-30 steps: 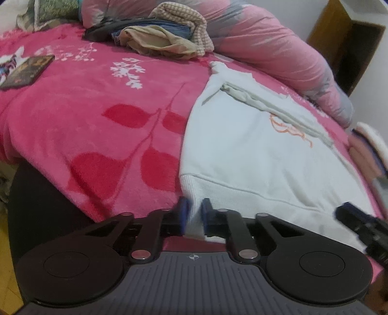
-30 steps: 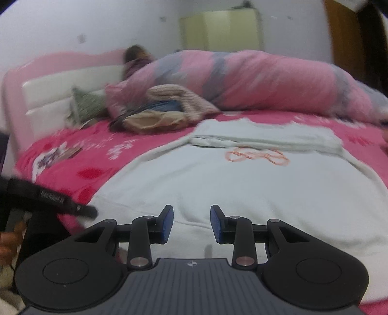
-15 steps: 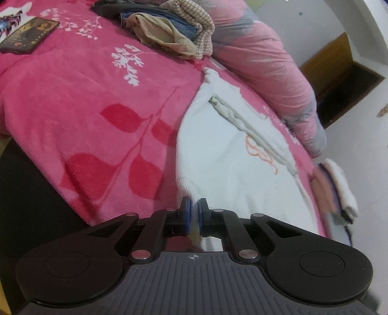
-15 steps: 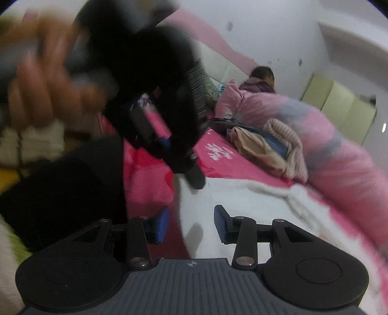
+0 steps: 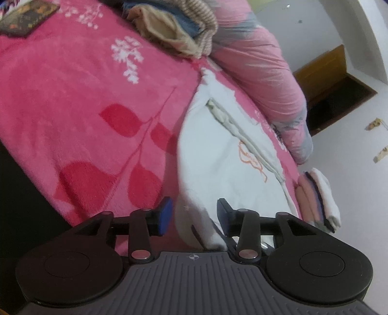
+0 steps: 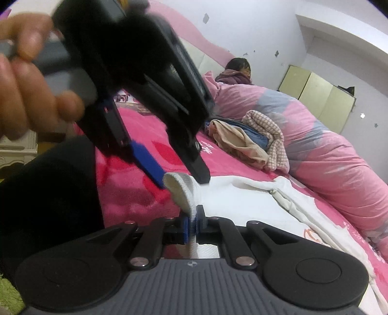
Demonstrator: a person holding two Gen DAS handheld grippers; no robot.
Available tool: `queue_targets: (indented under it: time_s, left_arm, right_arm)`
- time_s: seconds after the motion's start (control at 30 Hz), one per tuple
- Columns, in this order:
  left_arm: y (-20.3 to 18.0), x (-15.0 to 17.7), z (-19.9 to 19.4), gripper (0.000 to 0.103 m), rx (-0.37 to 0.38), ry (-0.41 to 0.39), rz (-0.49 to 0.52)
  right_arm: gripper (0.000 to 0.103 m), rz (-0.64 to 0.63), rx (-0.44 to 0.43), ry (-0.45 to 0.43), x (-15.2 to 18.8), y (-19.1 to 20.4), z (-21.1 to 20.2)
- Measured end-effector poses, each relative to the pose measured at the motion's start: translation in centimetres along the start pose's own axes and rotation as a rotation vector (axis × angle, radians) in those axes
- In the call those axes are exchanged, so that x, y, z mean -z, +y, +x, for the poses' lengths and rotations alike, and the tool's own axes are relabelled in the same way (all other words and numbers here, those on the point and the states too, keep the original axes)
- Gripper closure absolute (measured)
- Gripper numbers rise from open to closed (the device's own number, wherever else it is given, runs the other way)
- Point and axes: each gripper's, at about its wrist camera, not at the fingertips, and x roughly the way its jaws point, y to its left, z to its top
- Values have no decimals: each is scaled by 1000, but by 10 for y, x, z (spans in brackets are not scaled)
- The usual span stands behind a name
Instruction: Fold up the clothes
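A white sweatshirt (image 5: 225, 155) with an orange print lies on the pink bed, sleeves folded across it. My left gripper (image 5: 194, 213) is open, and the hem corner hangs loose between its blue pads. In the right wrist view the left gripper (image 6: 184, 179) shows from outside, with its tips at the top of the raised hem corner (image 6: 181, 191). My right gripper (image 6: 191, 225) is shut on that same hem corner, just below the left one.
A pile of unfolded clothes (image 5: 174, 29) lies at the back beside a rolled pink quilt (image 5: 262, 65). Folded garments (image 5: 317, 196) are stacked at the bed's right edge. A dark book (image 5: 26, 17) lies far left. A person (image 6: 236, 72) sits by the headboard.
My left gripper, shut on the hem corner half a second ago, has opened. My right gripper, open before, has closed on the same corner just below it.
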Motion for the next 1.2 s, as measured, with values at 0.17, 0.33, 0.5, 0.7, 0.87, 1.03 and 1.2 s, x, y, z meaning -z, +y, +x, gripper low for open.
queue_targets:
  time_s: [0.17,0.33,0.5,0.7,0.87,1.03,1.2]
  left_arm:
    - [4,-6,25,61,2,54,0]
    - [4,-10,38,68,10,71,9]
    - [-3,-8,40,79,-24,62,66]
    - [-26,2,40,85,-127,45,253]
    - [-39,11,42,85,-196,23,346]
    - [-41,11,42,84,-220,24,341]
    - [-50,15,47,83,-267,18,369]
  right_arm:
    - [98,8,11,-7,-3,0,-2]
    - [98,5,22,-24,-3,0,-5]
    - [98,14,23,-33,-2,-3,-8]
    - [71,132,-20,18,14,-35,-30]
    - [71,397,71,78,42,-97,-67]
    - [58,710,327,110,90,-194,-132]
    - [57,1030,463,187,156,-270,-177]
